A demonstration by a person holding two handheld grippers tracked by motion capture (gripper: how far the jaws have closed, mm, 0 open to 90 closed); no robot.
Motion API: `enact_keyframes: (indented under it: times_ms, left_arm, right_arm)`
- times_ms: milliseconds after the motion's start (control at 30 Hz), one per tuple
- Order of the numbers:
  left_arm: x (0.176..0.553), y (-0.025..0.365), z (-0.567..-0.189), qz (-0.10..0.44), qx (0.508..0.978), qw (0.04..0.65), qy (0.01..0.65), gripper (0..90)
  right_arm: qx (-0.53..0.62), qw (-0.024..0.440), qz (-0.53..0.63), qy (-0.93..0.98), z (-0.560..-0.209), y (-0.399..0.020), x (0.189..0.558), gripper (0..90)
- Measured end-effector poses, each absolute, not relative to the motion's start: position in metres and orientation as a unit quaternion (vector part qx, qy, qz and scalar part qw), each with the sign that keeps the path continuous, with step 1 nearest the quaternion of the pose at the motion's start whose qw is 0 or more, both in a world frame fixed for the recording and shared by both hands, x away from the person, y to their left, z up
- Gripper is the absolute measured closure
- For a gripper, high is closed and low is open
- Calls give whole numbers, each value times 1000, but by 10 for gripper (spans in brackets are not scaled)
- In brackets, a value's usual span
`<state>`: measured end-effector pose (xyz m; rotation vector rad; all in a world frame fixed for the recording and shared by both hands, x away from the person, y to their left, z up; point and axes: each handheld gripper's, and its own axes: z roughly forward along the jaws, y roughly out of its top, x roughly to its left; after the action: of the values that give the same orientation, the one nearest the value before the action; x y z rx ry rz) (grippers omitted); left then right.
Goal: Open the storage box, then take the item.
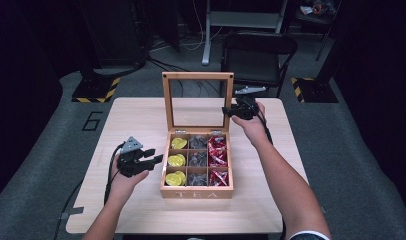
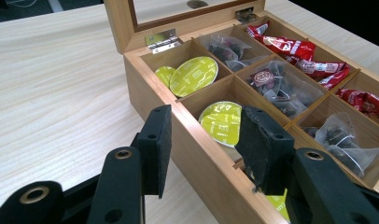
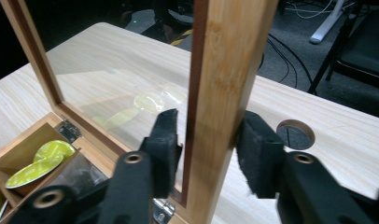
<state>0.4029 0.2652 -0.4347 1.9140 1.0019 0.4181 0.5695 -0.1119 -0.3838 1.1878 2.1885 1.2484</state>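
Tea box (image 1: 196, 190) mid-table (image 1: 141, 210), lid (image 3: 225, 93) upright. Left gripper (image 2: 201, 154) fingers straddle the box's side wall, released; right gripper (image 3: 206, 144) fingers loose around the lid frame. Advise steadying the base before moving the lid.

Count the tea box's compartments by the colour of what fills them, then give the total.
Yellow-green pods: 3 compartments
Grey tea bags: 3 compartments
Red packets: 3 compartments
Total: 9 compartments
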Motion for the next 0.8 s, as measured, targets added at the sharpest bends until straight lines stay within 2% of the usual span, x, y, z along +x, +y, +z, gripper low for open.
enact_keyframes:
  times_ms: [300,800]
  left_arm:
    - [402,266,-435,169,776,451,407,543]
    - [402,270,-436,171,771,451,416,527]
  right_arm:
    - [416,185,439,775,-380,-121,555,561]
    - [390,194,442,784,-380,-132,505,528]
